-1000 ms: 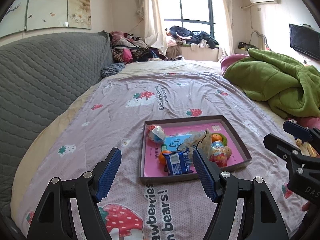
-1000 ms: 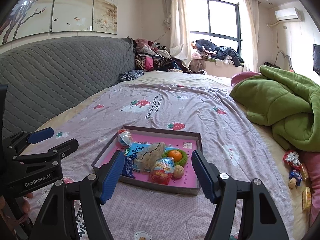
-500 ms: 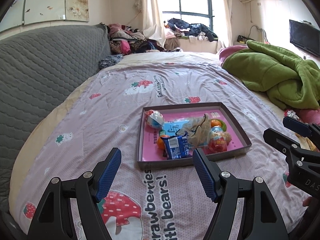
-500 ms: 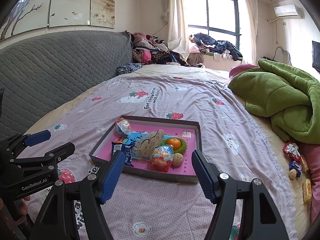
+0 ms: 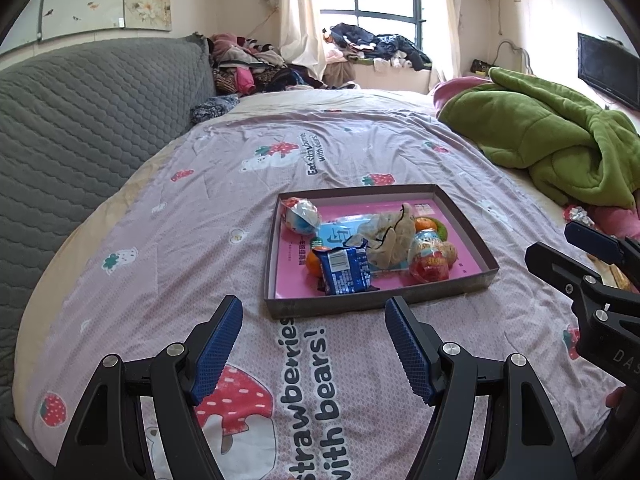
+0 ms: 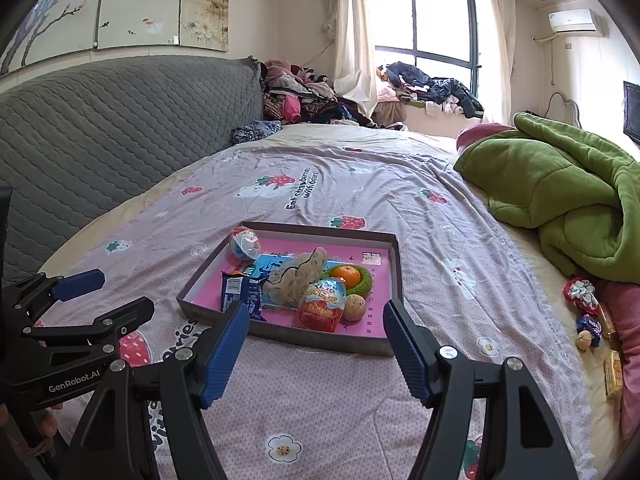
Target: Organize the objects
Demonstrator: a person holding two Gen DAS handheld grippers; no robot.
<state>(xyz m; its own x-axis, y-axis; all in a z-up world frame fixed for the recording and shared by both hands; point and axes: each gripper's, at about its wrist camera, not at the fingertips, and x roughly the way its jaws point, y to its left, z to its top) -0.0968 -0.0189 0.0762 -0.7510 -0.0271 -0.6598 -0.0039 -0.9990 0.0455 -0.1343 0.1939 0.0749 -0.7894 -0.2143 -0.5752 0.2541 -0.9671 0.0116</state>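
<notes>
Left claw: the left gripper stands wide and holds nothing; its blue pads hang above the strawberry-print bedspread.
Right claw: the right gripper is also spread wide and empty, low over the bedspread.
Tray: the shallow pink-lined tray lies just ahead of both claws; its near wall sits just beyond the left claw's fingertips, slightly to the right of its centre line.
Tray contents: a blue snack packet is nearest the left claw; beyond it lie a beige mesh pouf, a red-and-orange wrapped egg, an orange on a green ring, a small tan ball and a round wrapped sweet in the far left corner.
Loose items: a few wrapped snacks lie well to the right of the right claw, at the bed's edge below the green blanket.
Step in hand: judging by the filled tray and both claws empty, the sorting looks far along, with the strays at the right not yet gathered.
Next move: probably the right claw must swing right, come down over one loose snack with its jaws astride it, and close gently, since thin wrappers on soft bedding slip and sink.
</notes>
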